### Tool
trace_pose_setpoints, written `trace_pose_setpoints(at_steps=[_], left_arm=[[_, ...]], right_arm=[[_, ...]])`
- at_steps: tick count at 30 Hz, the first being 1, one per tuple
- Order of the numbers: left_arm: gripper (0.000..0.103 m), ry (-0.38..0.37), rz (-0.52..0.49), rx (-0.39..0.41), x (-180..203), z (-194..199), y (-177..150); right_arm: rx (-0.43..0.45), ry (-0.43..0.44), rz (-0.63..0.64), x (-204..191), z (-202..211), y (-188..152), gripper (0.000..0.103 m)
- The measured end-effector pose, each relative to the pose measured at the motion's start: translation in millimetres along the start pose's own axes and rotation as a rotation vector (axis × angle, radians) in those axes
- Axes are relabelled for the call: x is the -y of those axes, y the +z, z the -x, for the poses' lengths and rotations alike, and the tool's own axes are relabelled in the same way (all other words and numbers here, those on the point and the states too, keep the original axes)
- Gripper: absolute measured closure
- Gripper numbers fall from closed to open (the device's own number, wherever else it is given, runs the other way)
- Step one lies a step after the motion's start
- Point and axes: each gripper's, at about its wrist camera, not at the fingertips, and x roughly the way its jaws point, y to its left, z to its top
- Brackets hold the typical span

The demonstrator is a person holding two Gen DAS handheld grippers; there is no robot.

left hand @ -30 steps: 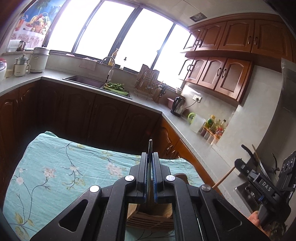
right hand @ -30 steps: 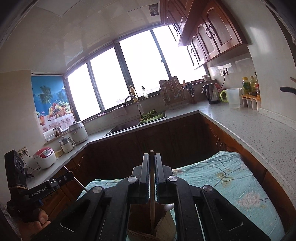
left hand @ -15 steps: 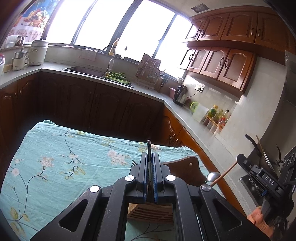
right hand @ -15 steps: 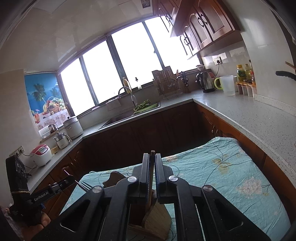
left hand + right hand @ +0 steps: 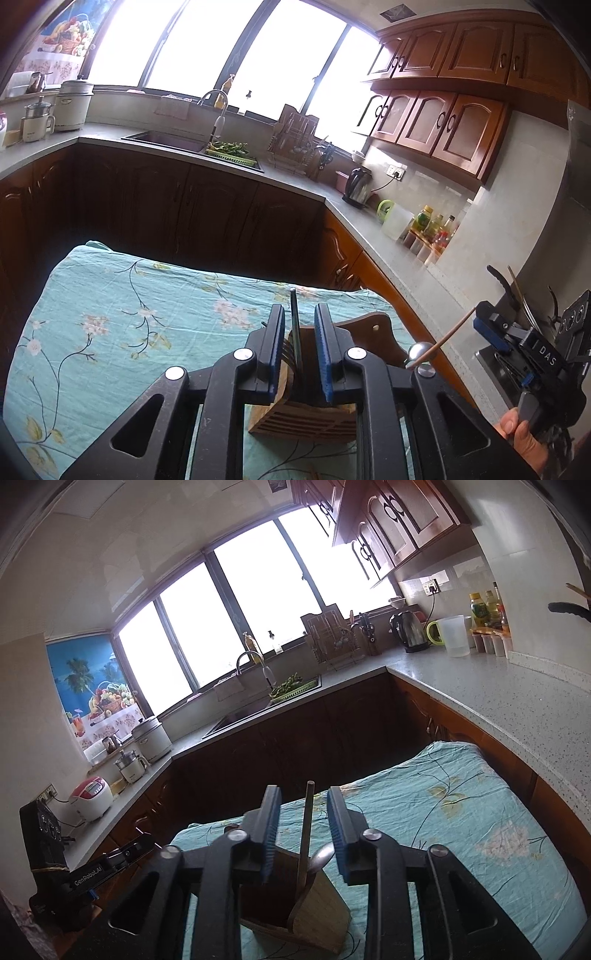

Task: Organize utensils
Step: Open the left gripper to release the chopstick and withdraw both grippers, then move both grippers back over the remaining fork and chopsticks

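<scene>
Utensils first: through the left wrist view we see a slim metal fork with a dark handle [image 5: 295,343] standing upright in the slatted light-wood utensil holder [image 5: 306,417], which sits on the teal floral tablecloth [image 5: 122,314]. The left gripper [image 5: 300,354] has just been opening; its blue-padded jaws now stand a little apart on either side of the fork handle, and we see a gap at each pad, so we judge the fork released into the holder. At the right edge of this view the right gripper [image 5: 491,332] is held in a hand [image 5: 517,435], with a thin wooden handle and a rounded steel bowl just beside it. Through the right wrist view, a wooden-handled steel spoon [image 5: 306,842] leans in the same wooden holder [image 5: 317,915], bowl up. The right gripper [image 5: 304,834] has also just been opening; its jaws stand wide, clear of the spoon handle between them. We judge both pieces stowed. Whether other utensils remain to sort we cannot tell; none lie on the visible cloth.
</scene>
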Motion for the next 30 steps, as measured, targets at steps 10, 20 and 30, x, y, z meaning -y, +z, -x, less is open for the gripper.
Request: trace_pose_setpoints(at_steps=[10, 20, 30], left_arm=[[0.019, 0.07, 0.036, 0.026, -2.3, 39.5, -19.9], [0.01, 0.131, 0.039, -0.007, 5.4, 87.3, -57.2], [0.01, 0.144, 0.023, -0.072, 15.3, 135.8, -88.8]], right_arm=[[0.002, 0.026, -0.02, 0.0, 24.9, -9.0, 0.0], [-0.085, 0.019, -0.038, 7.1, 47.3, -44.0, 0.0], [-0.159, 0.009, -0.037, 13.9, 75.3, -78.9, 0.0]])
